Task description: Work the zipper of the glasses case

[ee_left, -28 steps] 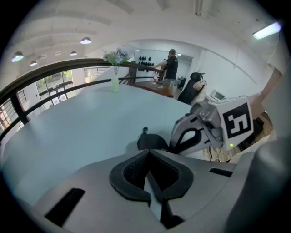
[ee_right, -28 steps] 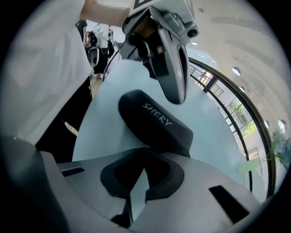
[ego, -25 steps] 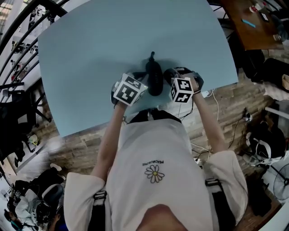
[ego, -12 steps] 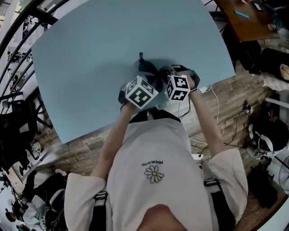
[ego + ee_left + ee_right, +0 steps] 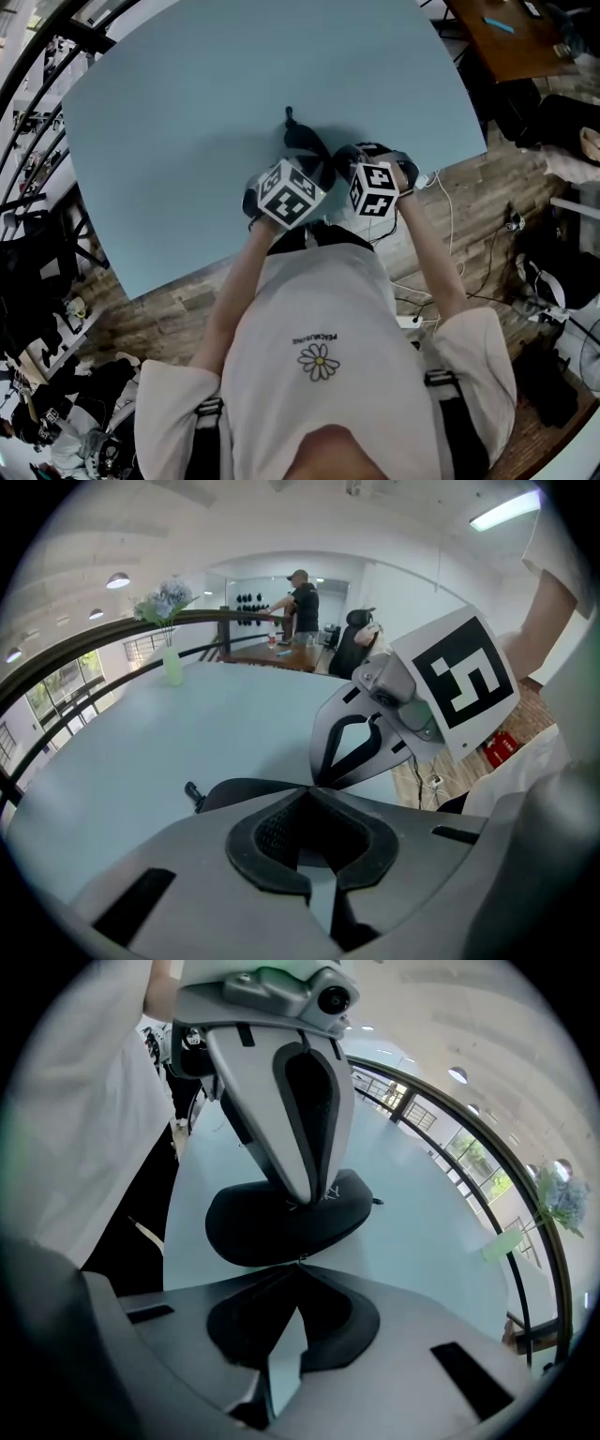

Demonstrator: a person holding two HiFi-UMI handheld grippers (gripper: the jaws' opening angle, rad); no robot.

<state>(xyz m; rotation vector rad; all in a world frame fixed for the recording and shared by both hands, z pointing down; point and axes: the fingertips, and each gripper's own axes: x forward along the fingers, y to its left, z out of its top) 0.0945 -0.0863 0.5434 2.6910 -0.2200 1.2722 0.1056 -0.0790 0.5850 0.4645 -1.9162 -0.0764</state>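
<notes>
Light blue table (image 5: pixel 187 112) on a railed mezzanine, with wood floor, cables and bags around the edges. One black glasses case (image 5: pixel 305 150) lies near the table's near edge, right in front of the person in a white shirt (image 5: pixel 319 319). In the head view it is half covered by the two marker cubes, with a small tab (image 5: pixel 291 116) poking out at its far end. Two grippers, one on each side of the case, close together. Left gripper (image 5: pixel 314 787): jaws clenched tip to tip with nothing seen between them, and the right gripper view shows the tips coming down on the top of the case. Right gripper (image 5: pixel 300 1262): jaws also closed to a point, tip touching the near rim of the case at the seam. A tiny glint sits right at the tip, too small to tell if it is the zipper pull or if it is pinched. The zipper line itself is not readable in any view. Off the table edge: one green vase (image 5: pixel 173 665) with pale flowers by the curved railing (image 5: pixel 84 649), one wooden table (image 5: pixel 281 656) further back, and one person (image 5: pixel 302 597) standing at it beside a dark chair (image 5: pixel 352 639).
</notes>
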